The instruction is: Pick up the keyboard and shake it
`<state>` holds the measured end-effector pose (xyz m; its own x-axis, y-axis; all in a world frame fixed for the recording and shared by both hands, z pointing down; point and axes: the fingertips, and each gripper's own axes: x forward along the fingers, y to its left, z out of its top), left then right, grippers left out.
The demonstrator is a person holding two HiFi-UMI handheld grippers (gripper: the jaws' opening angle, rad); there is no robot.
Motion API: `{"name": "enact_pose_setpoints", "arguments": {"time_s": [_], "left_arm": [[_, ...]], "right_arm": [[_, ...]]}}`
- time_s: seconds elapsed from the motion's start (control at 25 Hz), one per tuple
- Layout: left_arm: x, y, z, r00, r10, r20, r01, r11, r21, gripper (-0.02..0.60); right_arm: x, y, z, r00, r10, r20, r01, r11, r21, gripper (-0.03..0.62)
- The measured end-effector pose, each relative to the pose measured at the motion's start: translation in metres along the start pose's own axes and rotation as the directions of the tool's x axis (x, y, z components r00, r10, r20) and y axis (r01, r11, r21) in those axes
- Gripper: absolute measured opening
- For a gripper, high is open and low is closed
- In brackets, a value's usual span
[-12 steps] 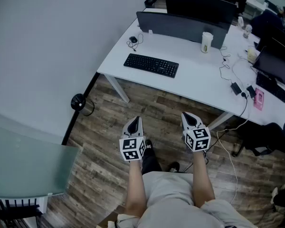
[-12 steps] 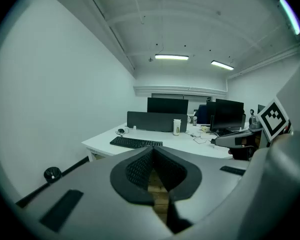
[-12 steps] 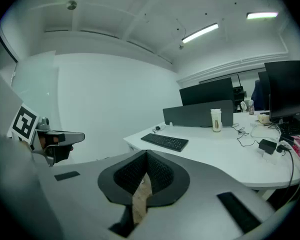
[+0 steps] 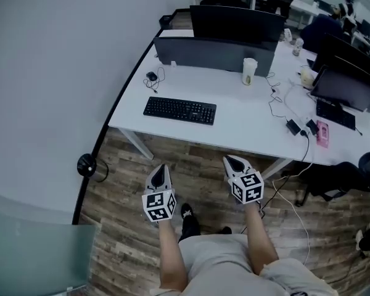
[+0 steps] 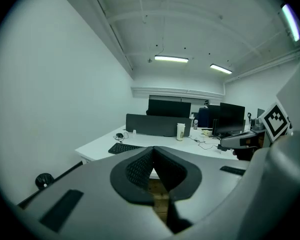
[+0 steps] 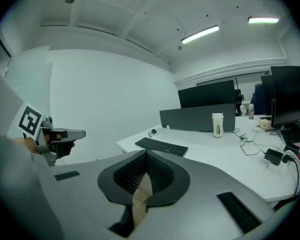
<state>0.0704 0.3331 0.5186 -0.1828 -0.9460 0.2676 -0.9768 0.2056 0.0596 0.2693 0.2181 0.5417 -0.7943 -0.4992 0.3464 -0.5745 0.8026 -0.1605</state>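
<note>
A black keyboard lies on the white desk, near its left front corner; it also shows in the left gripper view and the right gripper view. My left gripper and right gripper hang over the wooden floor, short of the desk's front edge, both well apart from the keyboard. Each is shut with nothing between its jaws.
Behind the keyboard stand a dark divider panel, a monitor, a mouse and a cup. Cables and a charger lie at the right. A round black thing sits by the wall. My legs show below.
The desk and keyboard have shifted left and slightly down in the head view, and both grippers sit a little further left and higher. Both stay shut.
</note>
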Motion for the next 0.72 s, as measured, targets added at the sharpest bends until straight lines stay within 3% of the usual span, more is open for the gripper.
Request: {"name": "enact_pose_setpoints", "arguments": {"time_s": [0.24,0.44,0.6,0.72], "left_arm": [[0.046,0.059,0.015,1.0,-0.015,0.012,0.016,0.999,-0.035,0.012],[0.092,0.097,0.025,0.999,-0.05,0.02,0.051,0.996,-0.066,0.012],[0.125,0.127,0.031,0.995,-0.101,0.007,0.101,0.994,-0.038,0.012],[0.139,0.157,0.042,0.994,-0.109,0.018,0.109,0.993,-0.036,0.012]], "right_arm": [[0.052,-0.005,0.021,1.0,-0.005,0.009,0.004,0.998,0.068,0.038],[0.091,-0.004,0.031,1.0,-0.031,-0.006,0.031,0.997,0.068,0.038],[0.122,-0.005,0.04,0.997,-0.072,0.012,0.07,0.989,0.127,0.038],[0.139,0.001,0.056,0.994,-0.105,0.024,0.102,0.988,0.113,0.038]]}}
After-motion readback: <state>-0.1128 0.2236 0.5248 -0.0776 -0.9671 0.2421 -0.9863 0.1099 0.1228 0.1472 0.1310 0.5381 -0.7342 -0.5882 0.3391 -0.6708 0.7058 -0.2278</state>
